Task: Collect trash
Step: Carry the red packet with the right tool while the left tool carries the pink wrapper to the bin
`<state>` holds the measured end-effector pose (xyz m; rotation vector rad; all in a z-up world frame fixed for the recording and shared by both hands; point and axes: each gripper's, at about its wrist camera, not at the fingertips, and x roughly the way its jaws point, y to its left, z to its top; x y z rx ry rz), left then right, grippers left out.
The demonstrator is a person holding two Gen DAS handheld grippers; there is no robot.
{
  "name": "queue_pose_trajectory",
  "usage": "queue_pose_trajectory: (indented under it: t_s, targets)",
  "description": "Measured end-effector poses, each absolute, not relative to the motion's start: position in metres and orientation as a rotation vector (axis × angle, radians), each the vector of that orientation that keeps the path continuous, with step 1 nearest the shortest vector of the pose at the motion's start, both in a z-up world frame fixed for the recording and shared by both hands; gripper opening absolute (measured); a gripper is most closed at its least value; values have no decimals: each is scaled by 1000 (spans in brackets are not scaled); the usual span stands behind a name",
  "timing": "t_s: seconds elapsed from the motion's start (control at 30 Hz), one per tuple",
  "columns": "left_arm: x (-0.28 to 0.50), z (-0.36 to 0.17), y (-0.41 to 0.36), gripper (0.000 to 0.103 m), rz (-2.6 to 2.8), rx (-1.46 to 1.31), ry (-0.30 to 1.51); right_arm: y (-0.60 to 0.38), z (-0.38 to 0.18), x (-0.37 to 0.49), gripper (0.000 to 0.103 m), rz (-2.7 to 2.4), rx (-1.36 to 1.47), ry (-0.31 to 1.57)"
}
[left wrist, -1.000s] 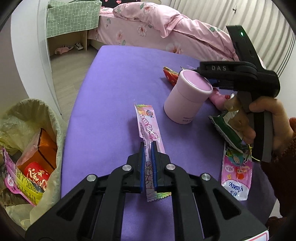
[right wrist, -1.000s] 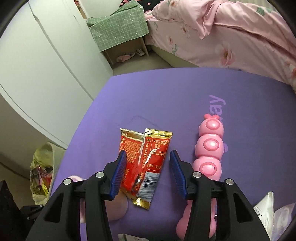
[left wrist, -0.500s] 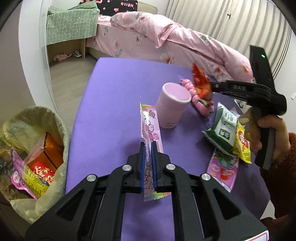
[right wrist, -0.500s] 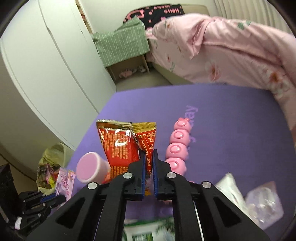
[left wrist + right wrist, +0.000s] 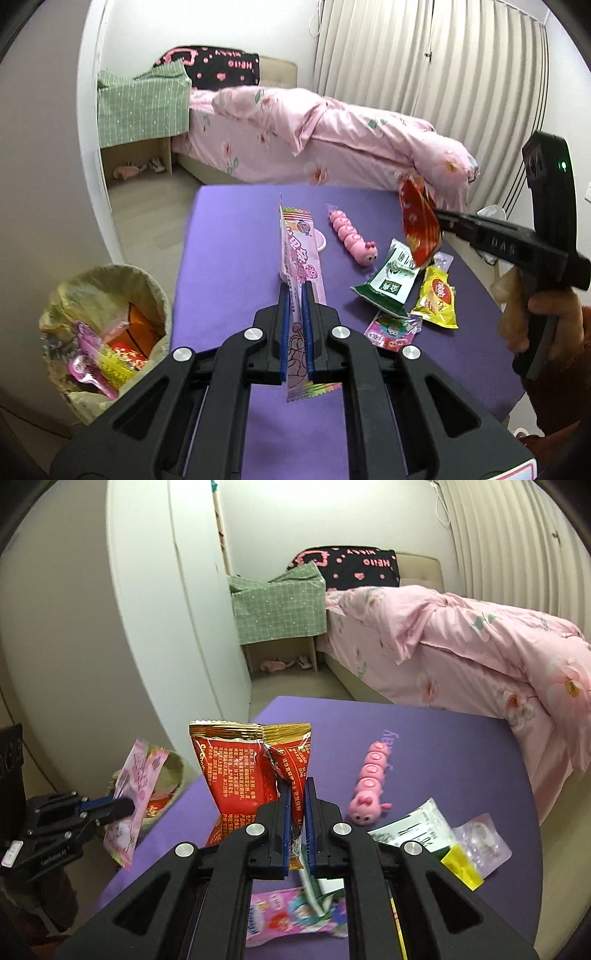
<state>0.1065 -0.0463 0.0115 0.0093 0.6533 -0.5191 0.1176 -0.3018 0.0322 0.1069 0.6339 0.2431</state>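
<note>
Currently left gripper [image 5: 294, 321] clamped on long pink wrapper [image 5: 300, 266], aloft beside bin [image 5: 107, 328]. Right gripper [image 5: 299, 816] clamped on crinkled red-gold packet [image 5: 243, 768] above purple table [image 5: 443, 738]. Only left view shows bin contents.

- The far half of the purple tabletop [image 5: 236, 206], toward 12 o'clock, lies bare.
- At 2 o'clock a pink segmented caterpillar toy [image 5: 352, 238], a green-and-white snack packet [image 5: 389, 282] and a yellow foil sachet [image 5: 437, 295] crowd together.
- At 8 o'clock, off the tabletop's left edge, the bag-lined waste bin [image 5: 107, 275] stands open-topped, wrappers inside.
</note>
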Motion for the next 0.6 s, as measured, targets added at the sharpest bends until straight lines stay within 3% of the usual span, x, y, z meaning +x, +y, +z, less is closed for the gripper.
queue_pose_trajectory:
  t_s: [0.6]
  targets:
    - [123,1,104,6,-206,-130,678,-185,55,144,8,442,-33,594]
